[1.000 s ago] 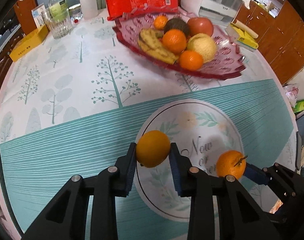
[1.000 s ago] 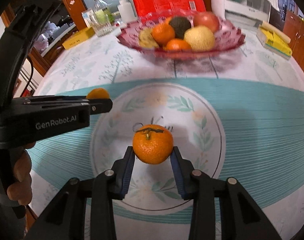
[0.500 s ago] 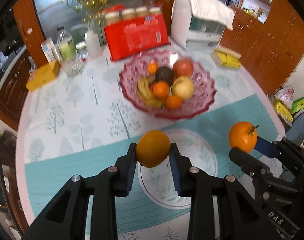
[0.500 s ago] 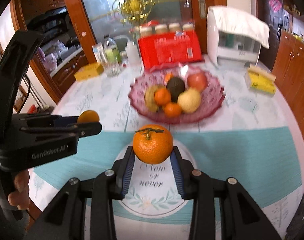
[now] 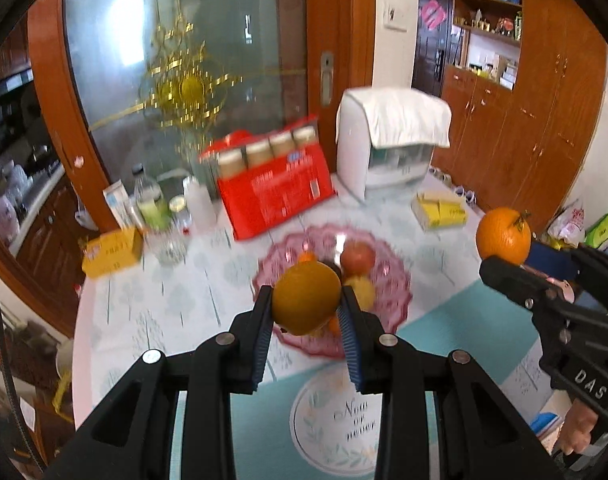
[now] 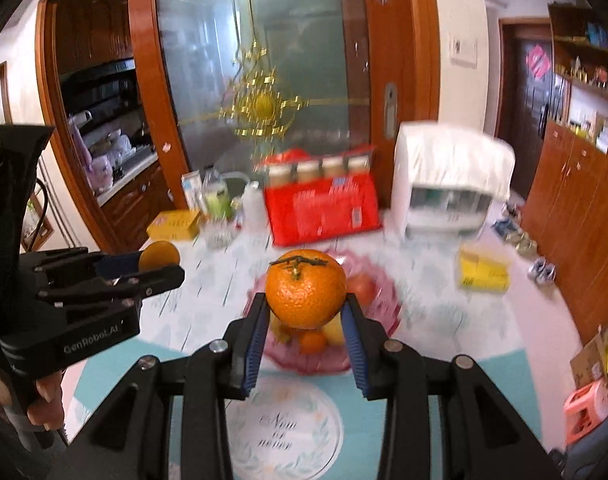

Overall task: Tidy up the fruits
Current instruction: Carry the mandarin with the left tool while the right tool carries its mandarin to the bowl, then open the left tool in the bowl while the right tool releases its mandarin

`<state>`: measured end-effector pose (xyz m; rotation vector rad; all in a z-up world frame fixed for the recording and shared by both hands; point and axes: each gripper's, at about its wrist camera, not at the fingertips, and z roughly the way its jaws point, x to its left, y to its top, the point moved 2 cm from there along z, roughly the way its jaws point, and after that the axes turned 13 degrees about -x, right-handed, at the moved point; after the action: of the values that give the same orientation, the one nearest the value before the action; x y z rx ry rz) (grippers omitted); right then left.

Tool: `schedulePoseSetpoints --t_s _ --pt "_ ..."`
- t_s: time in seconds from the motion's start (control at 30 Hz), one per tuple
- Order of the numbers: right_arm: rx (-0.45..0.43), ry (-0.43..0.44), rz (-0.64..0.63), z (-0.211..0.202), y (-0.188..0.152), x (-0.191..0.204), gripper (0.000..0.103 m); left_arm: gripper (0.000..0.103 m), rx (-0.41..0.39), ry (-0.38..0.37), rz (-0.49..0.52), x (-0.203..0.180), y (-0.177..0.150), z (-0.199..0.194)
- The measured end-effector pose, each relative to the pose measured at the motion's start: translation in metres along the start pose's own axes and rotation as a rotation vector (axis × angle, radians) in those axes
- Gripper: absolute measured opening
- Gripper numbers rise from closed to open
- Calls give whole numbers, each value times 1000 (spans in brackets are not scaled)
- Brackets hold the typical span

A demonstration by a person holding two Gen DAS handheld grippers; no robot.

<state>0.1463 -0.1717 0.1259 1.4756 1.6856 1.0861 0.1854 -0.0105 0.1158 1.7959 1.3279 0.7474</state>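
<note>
A big red bag [image 5: 273,196] stands at the far side of the table [image 5: 175,300], at twelve o'clock. A white box with a cloth on top [image 5: 392,144] is at one o'clock. A yellow box [image 5: 111,250] sits at ten o'clock, with bottles [image 5: 151,204] near it.

Fruit bowl [image 5: 400,292] motion-blurred, partly hidden behind held orange [image 5: 306,297]; bowl contents indistinct.
</note>
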Motion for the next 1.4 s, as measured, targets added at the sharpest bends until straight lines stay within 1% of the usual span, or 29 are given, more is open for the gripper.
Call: schedulePoseSetpoints --t_s 0.1,0.17,0.3,0.47,0.6,0.77,0.83,0.97,1.03,1.2,1.4 --pt "-9 -12 -15 9 15 -4 37 30 -22 4 9 -3 14 4" --pt "-7 -13 -17 18 19 -7 37 30 -22 8 12 -6 19 11" --pt "44 -3 8 49 16 -16 37 30 7 19 17 -9 20 40" --pt "139 2 33 101 -7 -29 37 30 78 43 29 -9 9 88" --pt "206 2 45 140 -28 -39 37 30 151 72 38 -4 -6 138" --pt "293 -26 50 185 -61 -49 37 30 232 100 49 2 -27 195" --pt "324 -18 55 198 -74 -49 37 30 269 111 55 3 -40 220" --pt "385 -20 55 219 -101 -48 37 30 330 119 57 6 -64 252" --pt "407 -23 52 226 -112 -47 37 30 362 123 55 8 -76 267" --pt "445 -25 47 237 -132 -45 37 30 407 123 54 11 -95 288" --pt "472 -34 53 246 -145 -47 38 31 425 127 47 16 -105 299"
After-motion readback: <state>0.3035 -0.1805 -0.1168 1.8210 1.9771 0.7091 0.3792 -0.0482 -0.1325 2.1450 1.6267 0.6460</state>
